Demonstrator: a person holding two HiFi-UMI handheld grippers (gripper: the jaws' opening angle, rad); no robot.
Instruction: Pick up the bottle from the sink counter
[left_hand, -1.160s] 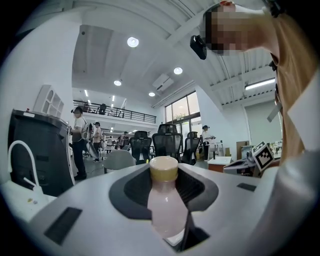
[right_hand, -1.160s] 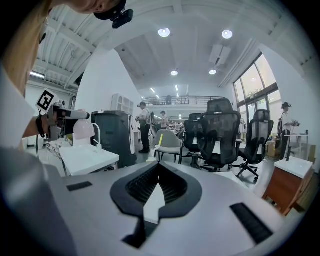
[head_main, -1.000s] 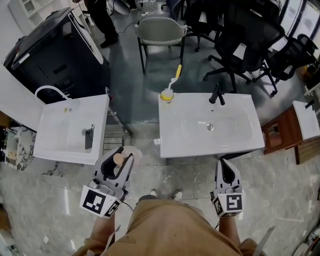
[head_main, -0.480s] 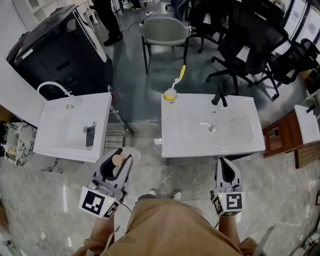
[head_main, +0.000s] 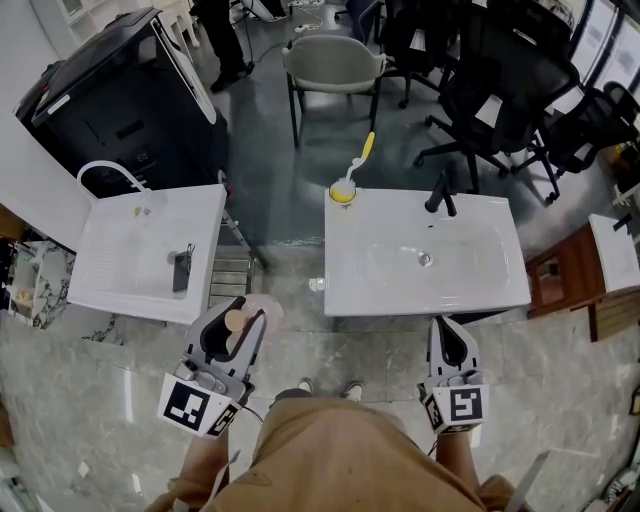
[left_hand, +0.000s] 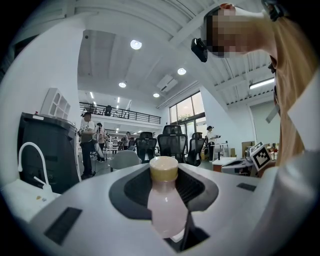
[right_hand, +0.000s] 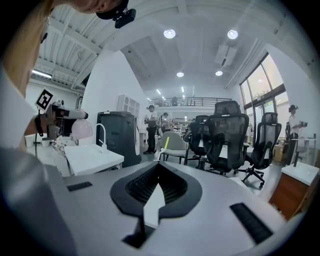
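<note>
A pale pink bottle (left_hand: 167, 212) with a tan cap (left_hand: 164, 169) lies between the jaws of my left gripper (left_hand: 164, 186), which is shut on it and points level. In the head view that gripper (head_main: 238, 328) is in front of the gap between two sinks, with the bottle (head_main: 262, 309) sticking out past its tips. My right gripper (head_main: 447, 340) is just short of the right sink's front edge. Its jaws (right_hand: 157, 167) meet at the tips and hold nothing. In the right gripper view the bottle (right_hand: 81, 129) shows at far left.
The right white sink counter (head_main: 360, 270) carries a black tap (head_main: 438, 192) and a yellow cup with a brush (head_main: 343, 190). The left sink (head_main: 110, 270) has a white tap and a dark item (head_main: 180, 272). Beyond stand a black cabinet (head_main: 115, 100), a grey chair (head_main: 335, 55) and black office chairs (head_main: 500, 70).
The head view has drifted slightly. Both grippers stay where they were, the left one still shut on the bottle.
</note>
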